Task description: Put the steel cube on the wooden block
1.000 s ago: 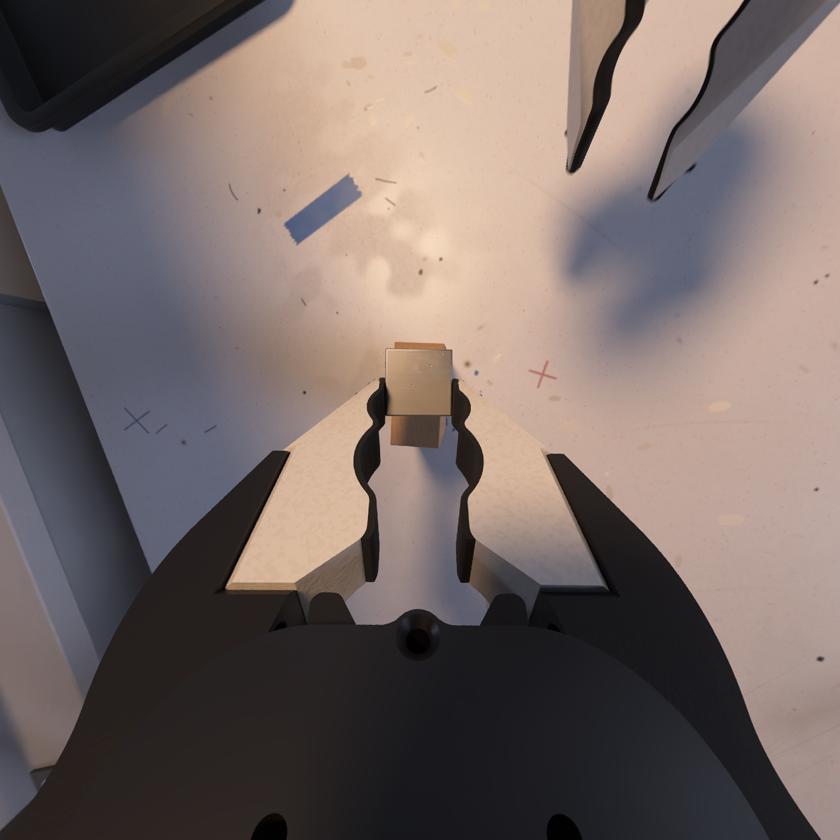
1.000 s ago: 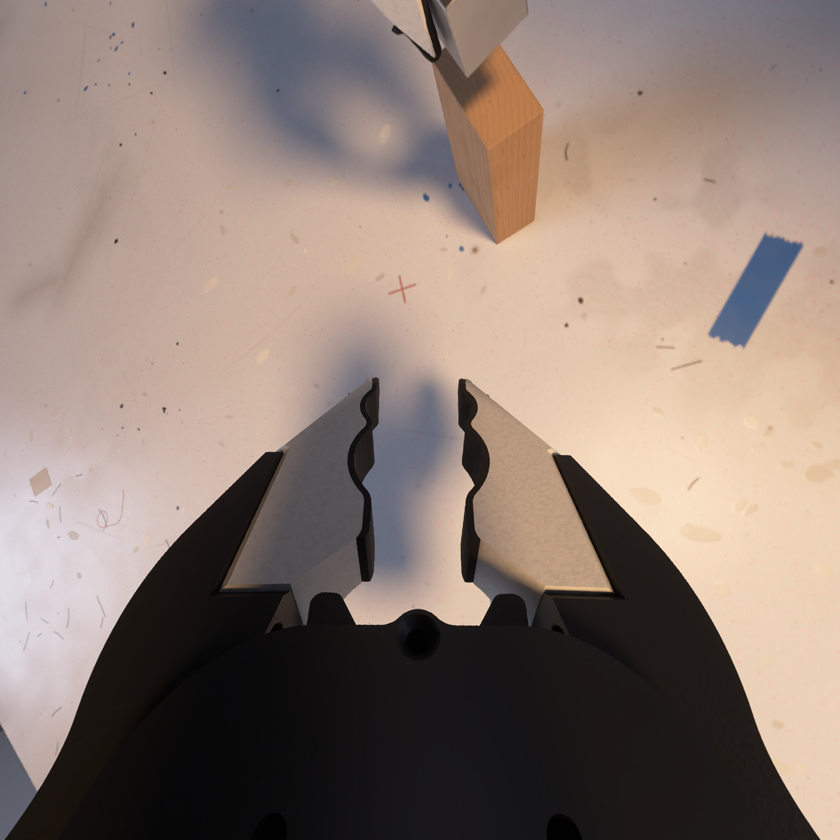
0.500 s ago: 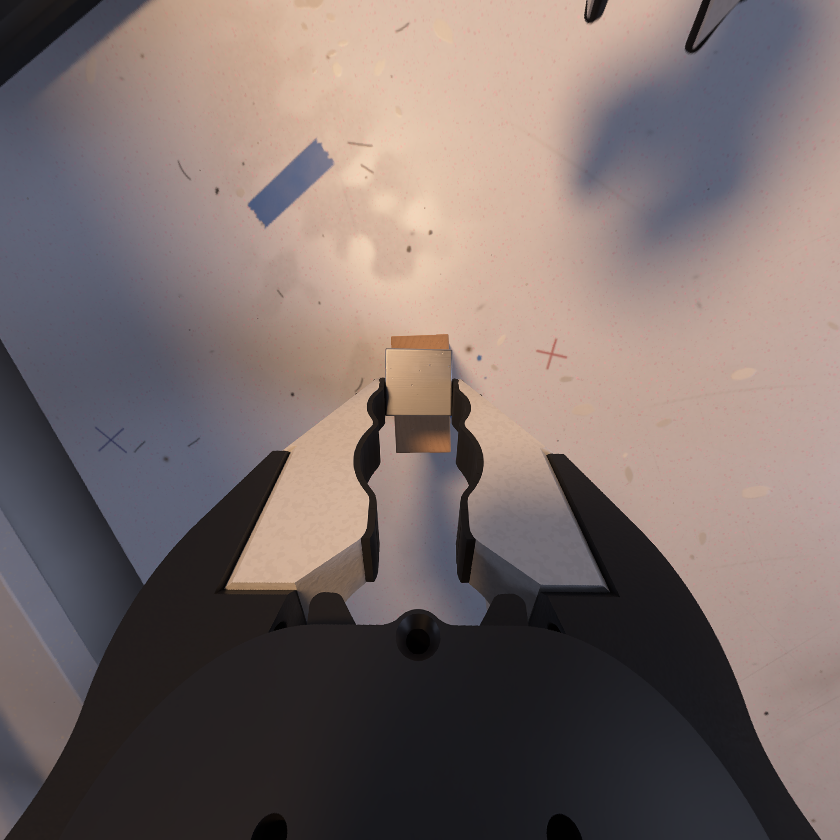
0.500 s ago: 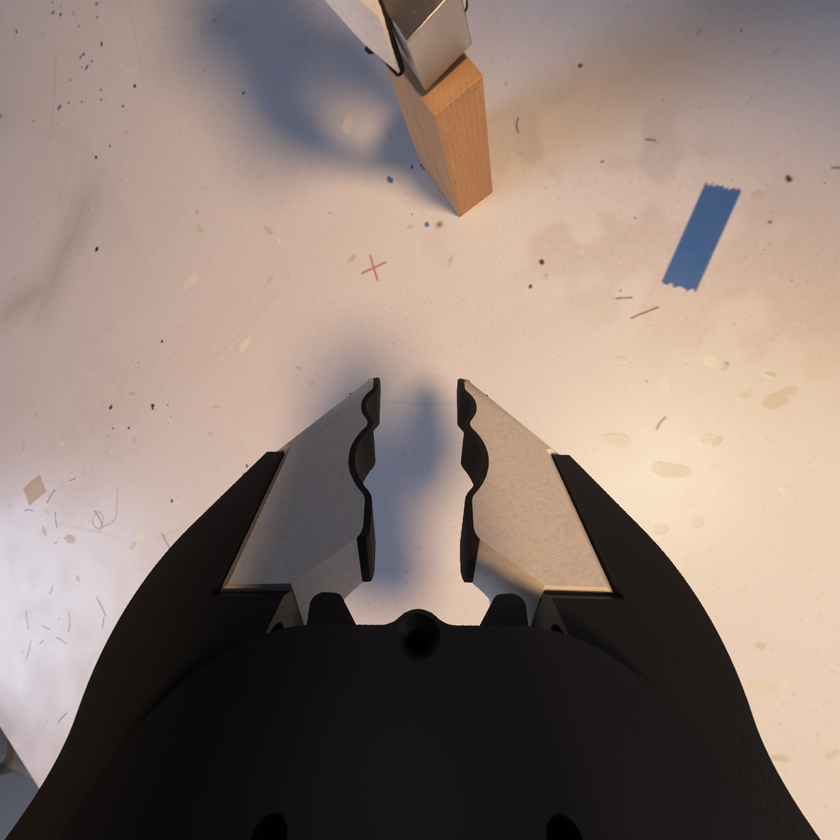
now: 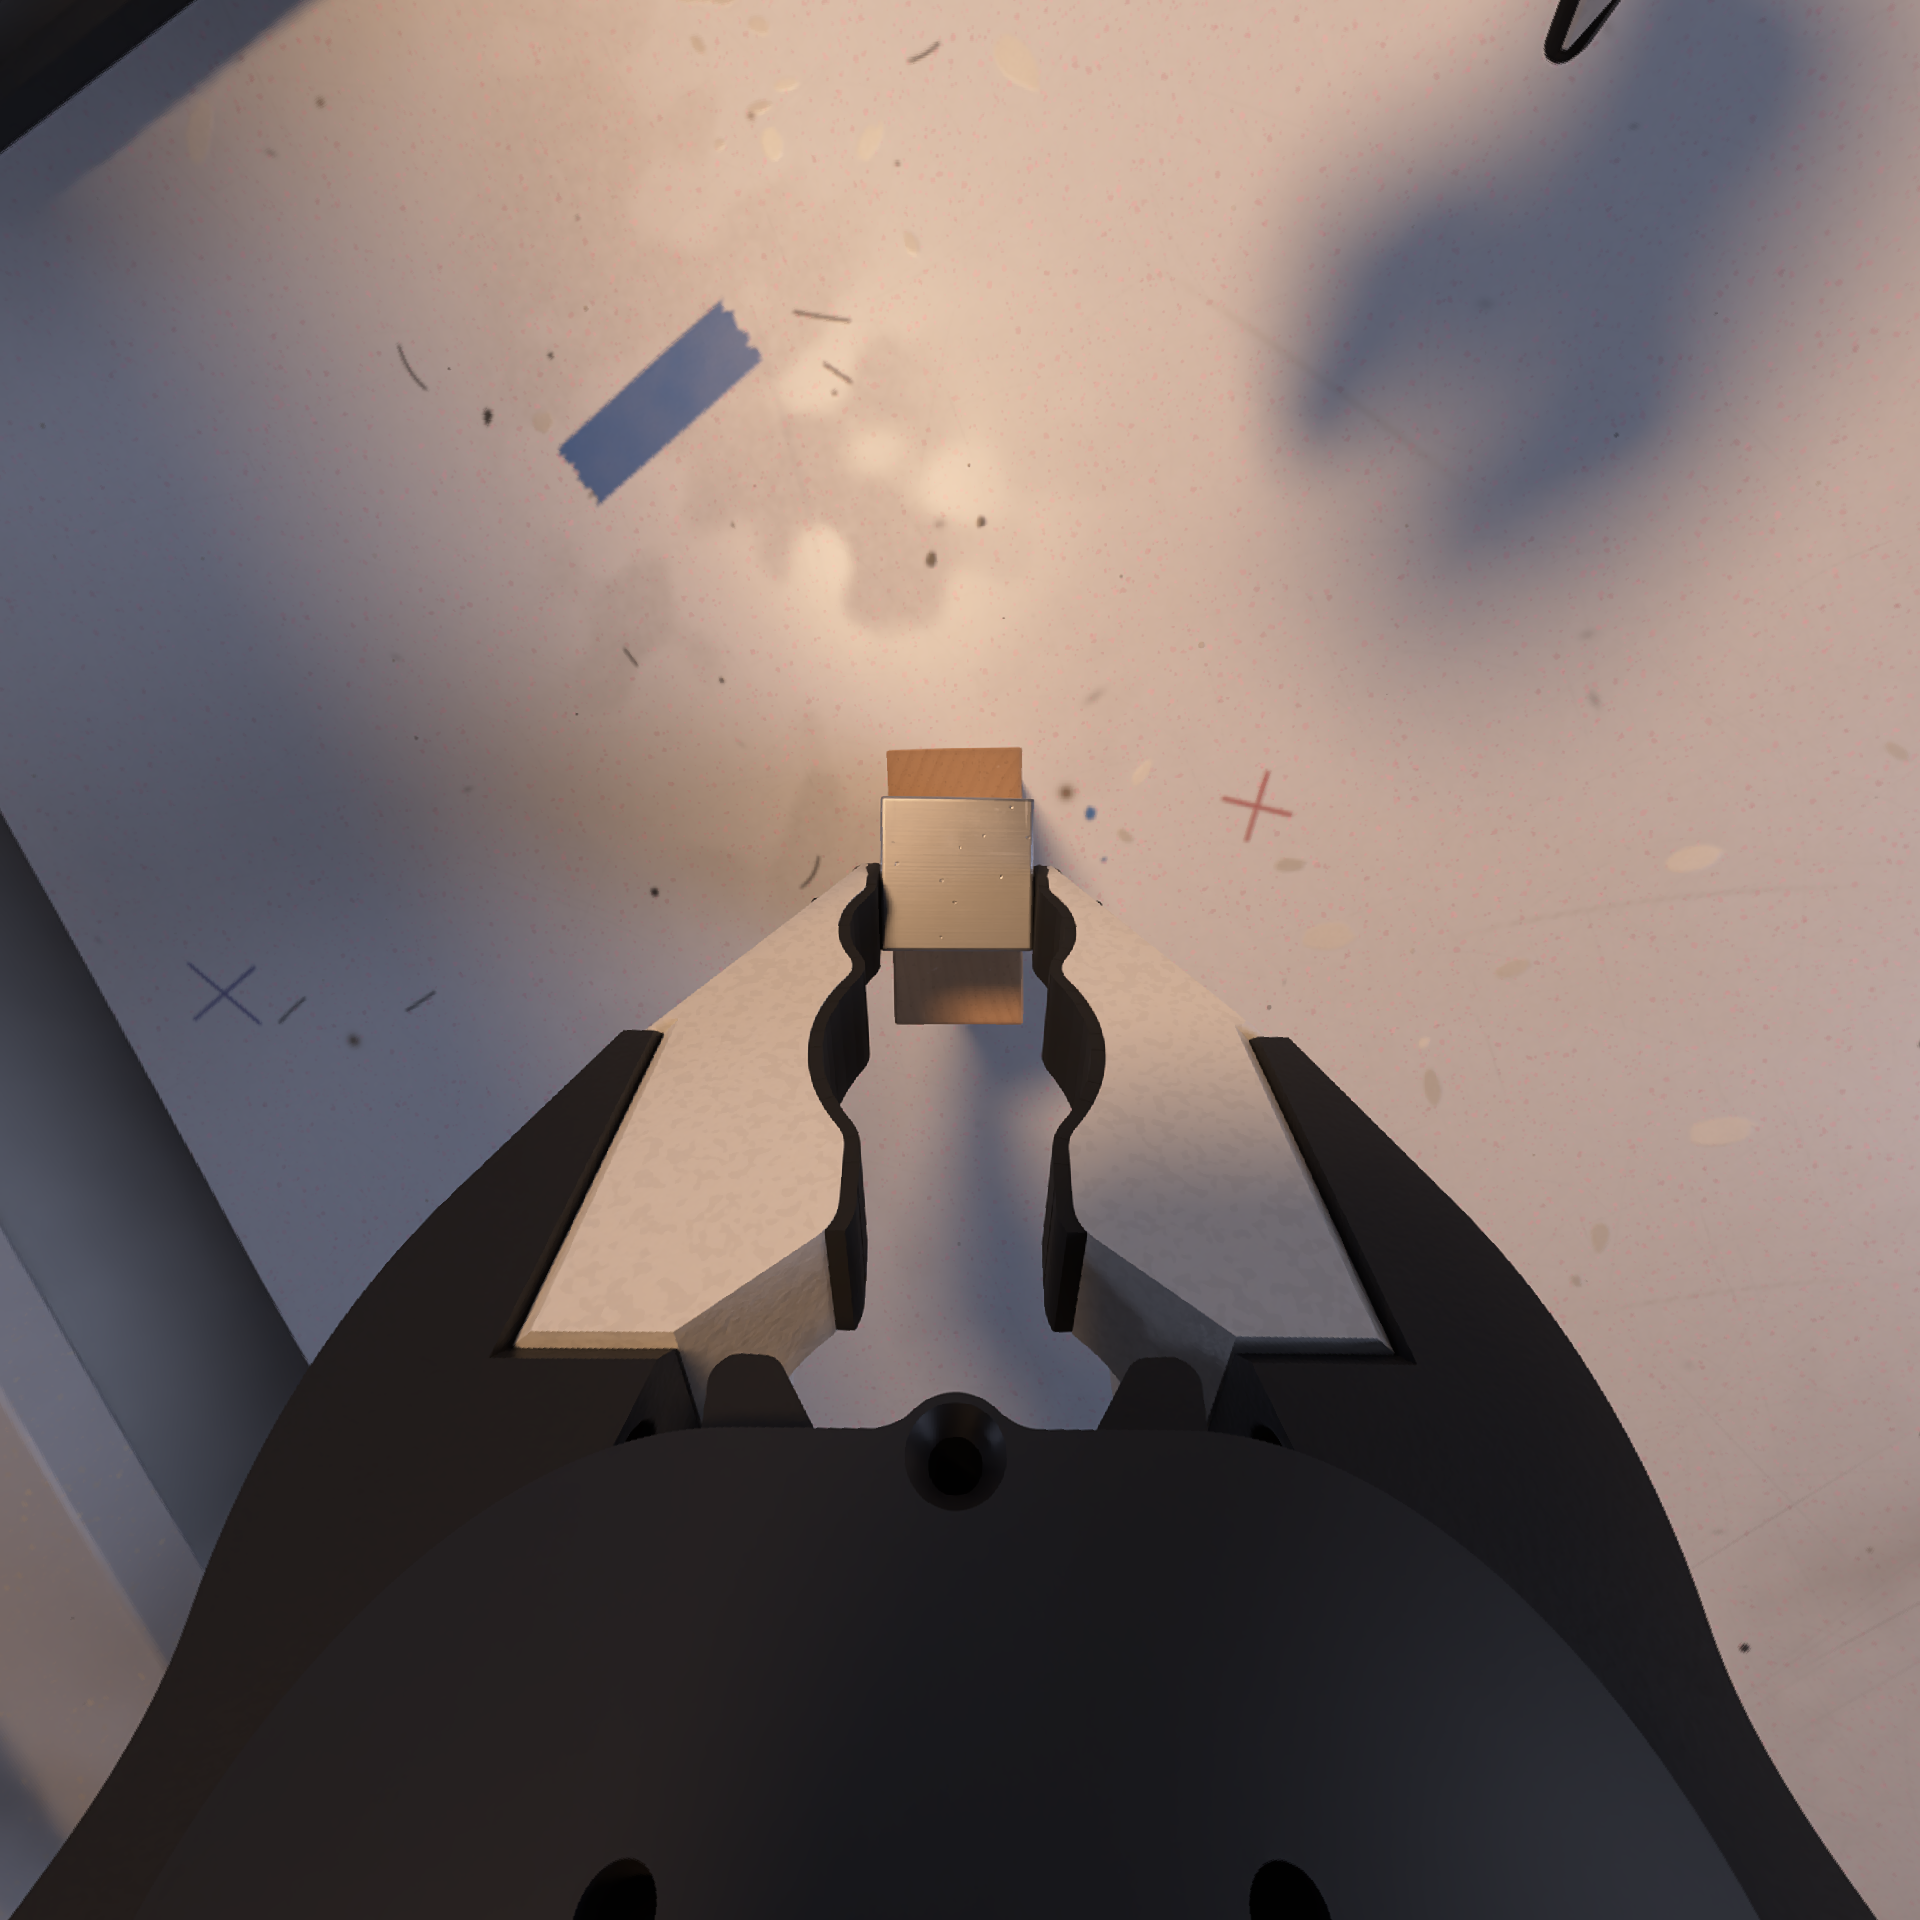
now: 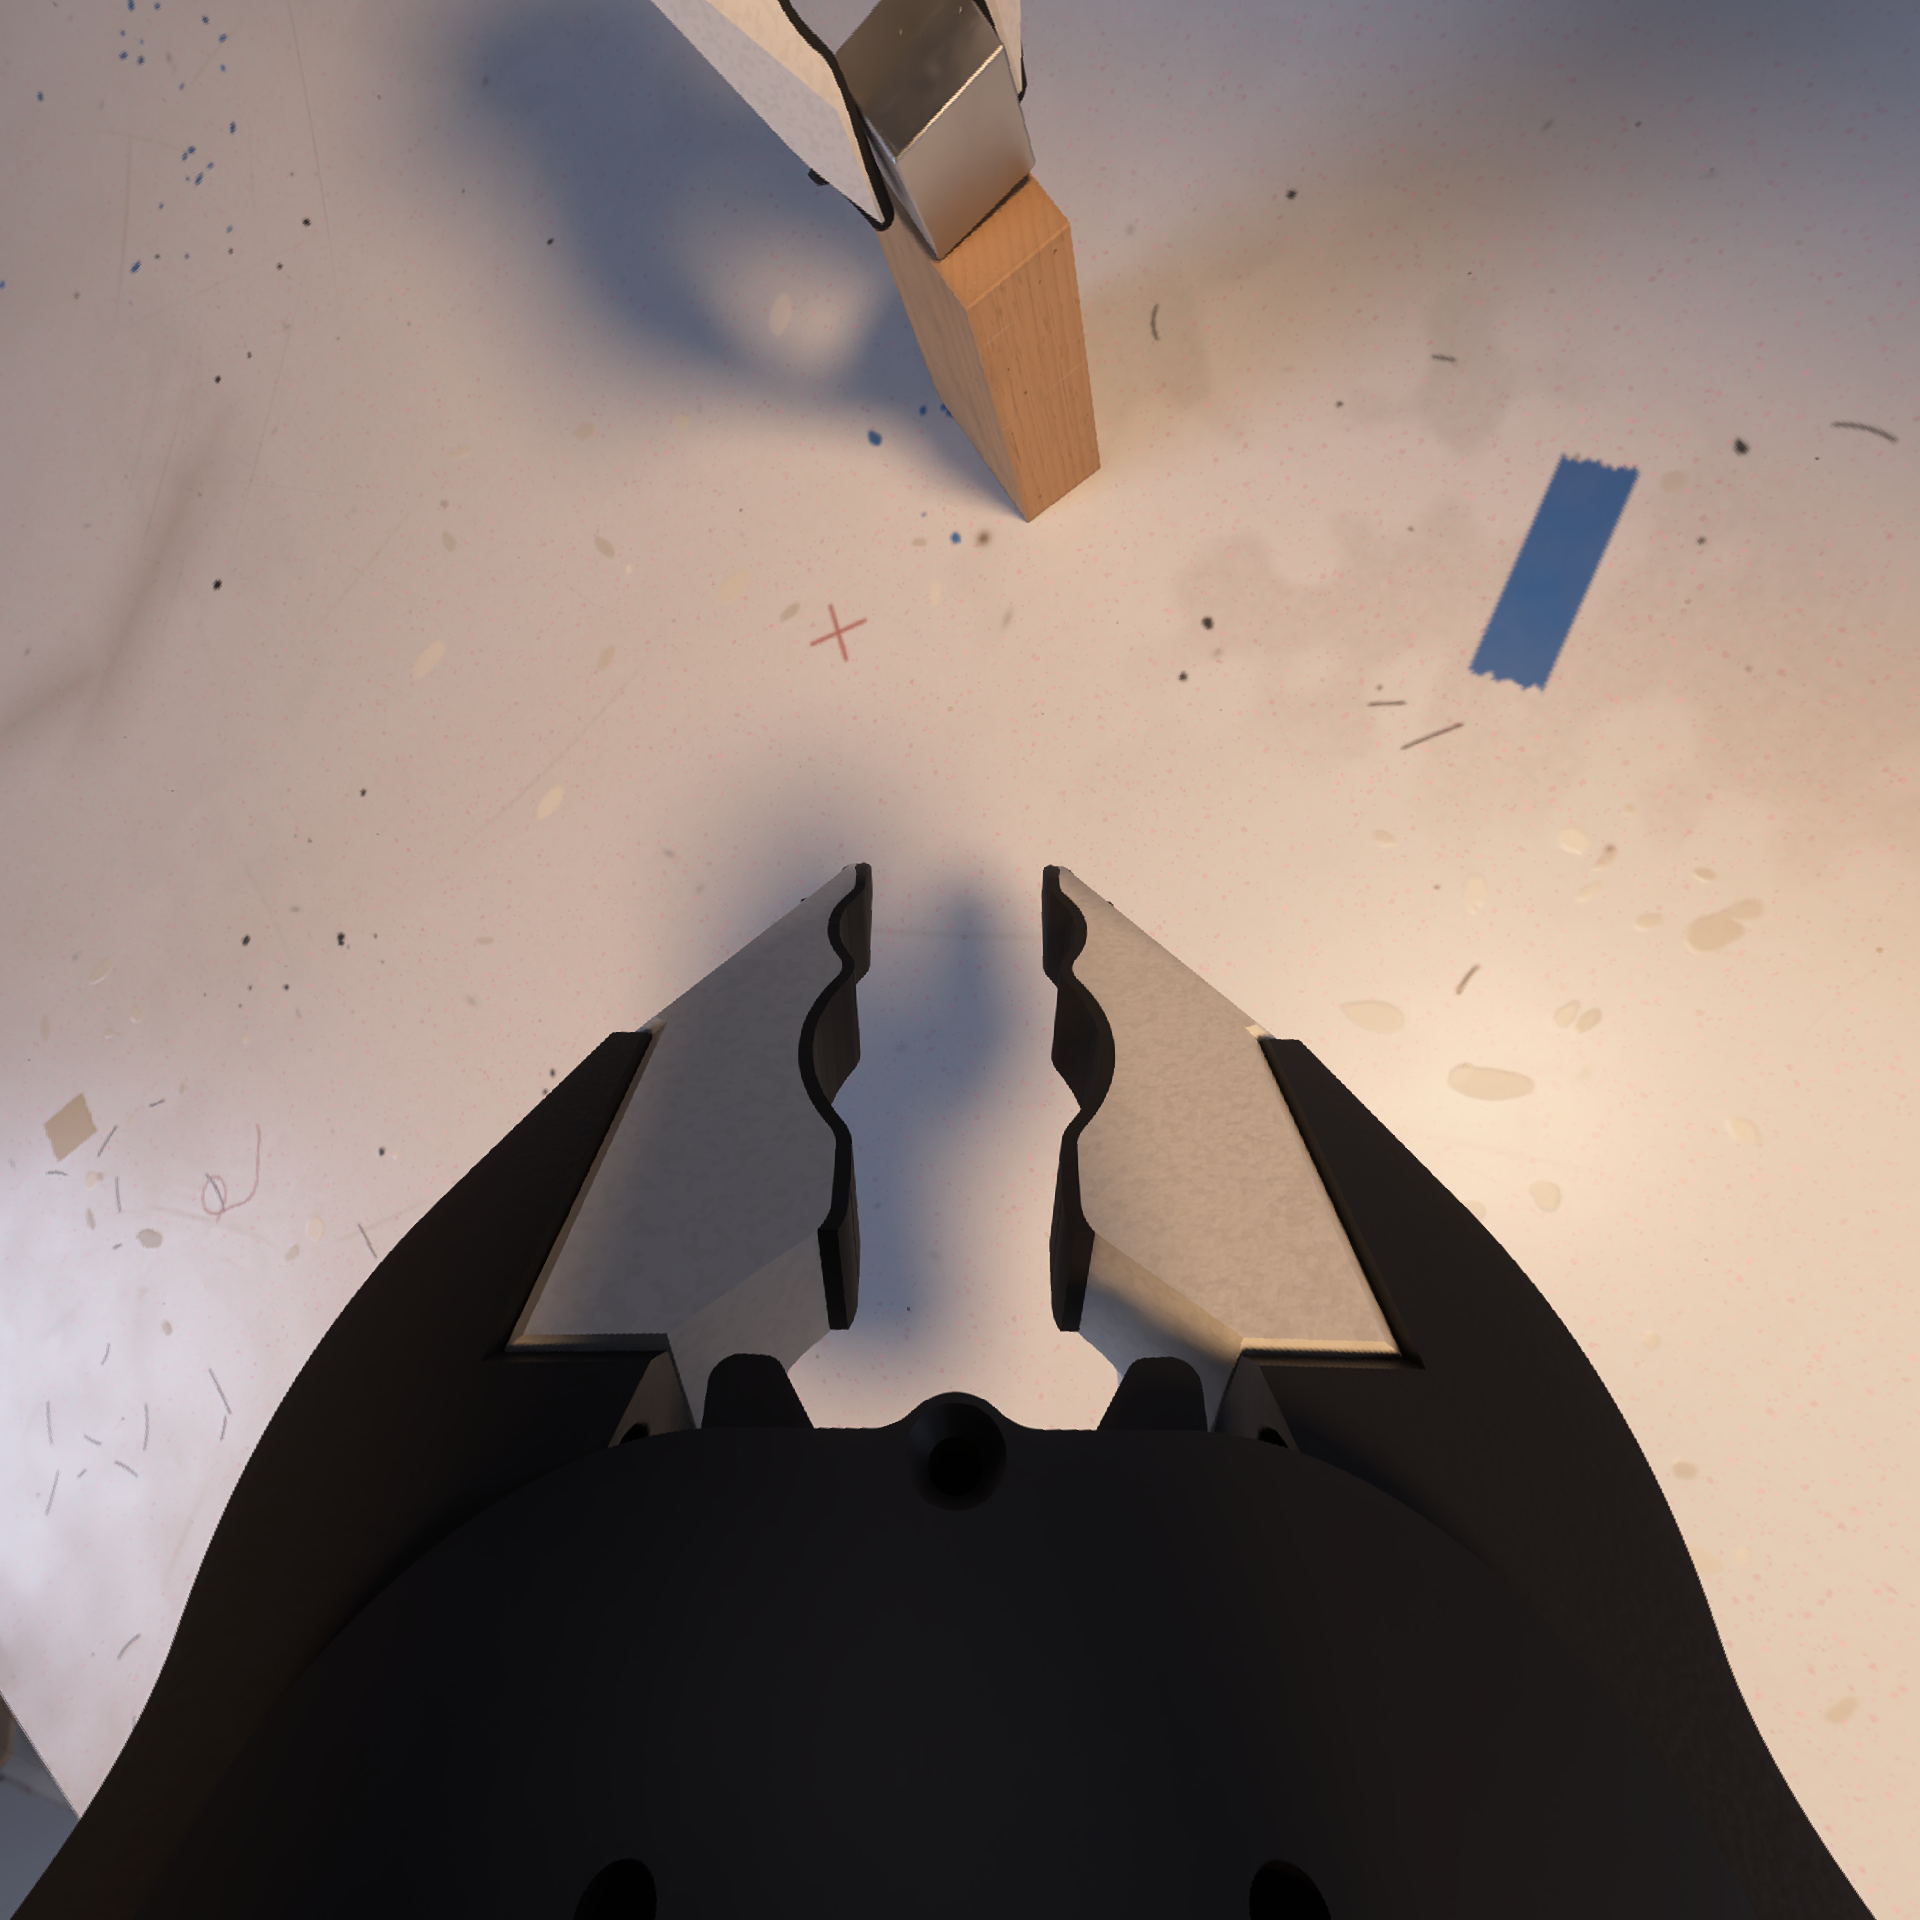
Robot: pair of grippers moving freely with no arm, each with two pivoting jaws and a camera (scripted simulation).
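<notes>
My left gripper [image 5: 957, 883] is shut on the steel cube [image 5: 957, 873] and holds it right over the wooden block [image 5: 954, 772], which shows above and below the cube. In the right wrist view the upright wooden block [image 6: 1023, 343] stands at the top centre, with the steel cube [image 6: 951, 156] at its top face, still between the left gripper's fingers [image 6: 790, 104]; whether it touches the wood I cannot tell. My right gripper [image 6: 957, 883] is open and empty, above the table, well short of the block.
A blue tape strip [image 5: 660, 400] lies on the pale speckled table [image 5: 1455, 1039], also in the right wrist view [image 6: 1553, 571]. A red cross mark [image 6: 837, 632] sits between my right gripper and the block. A dark tray corner [image 5: 42, 62] is at top left. The table edge [image 5: 125, 1143] runs down the left.
The left gripper has kept the cube over the block and shifted slightly. The right gripper has drawn back, nearly out of the left wrist view, and the block now shows more fully in its view.
</notes>
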